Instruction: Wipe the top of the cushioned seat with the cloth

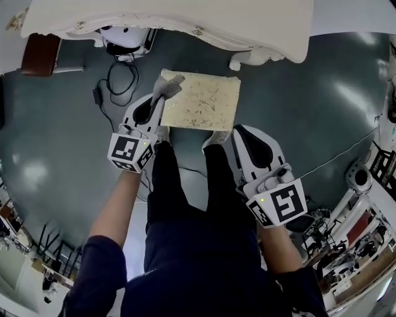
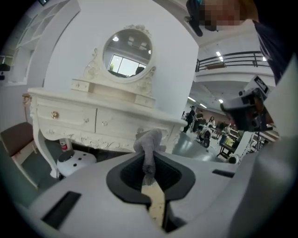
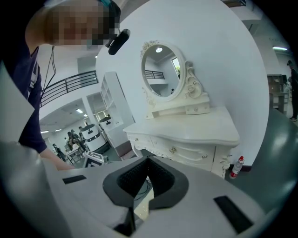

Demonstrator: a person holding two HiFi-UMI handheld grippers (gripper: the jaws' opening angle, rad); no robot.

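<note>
Left gripper (image 1: 159,104): clenched on the cloth (image 1: 167,88). In my left gripper view the jaws pinch the grey fabric, and a bunch of it stands up past the tips.
Cloth: over the seat's (image 1: 207,102) far left corner. I can't tell whether it presses on the top.
Seat: cream, patterned top, on the grey floor (image 1: 68,124) just in front of the white dresser (image 1: 167,18), between my two grippers.
Right gripper (image 1: 240,131): jaws together, with nothing between them. It is held beside the seat's near right corner, apart from the cloth.
Mirror (image 2: 126,53): oval, on the dresser.
Cable (image 1: 117,80): on the floor, left of the seat.
</note>
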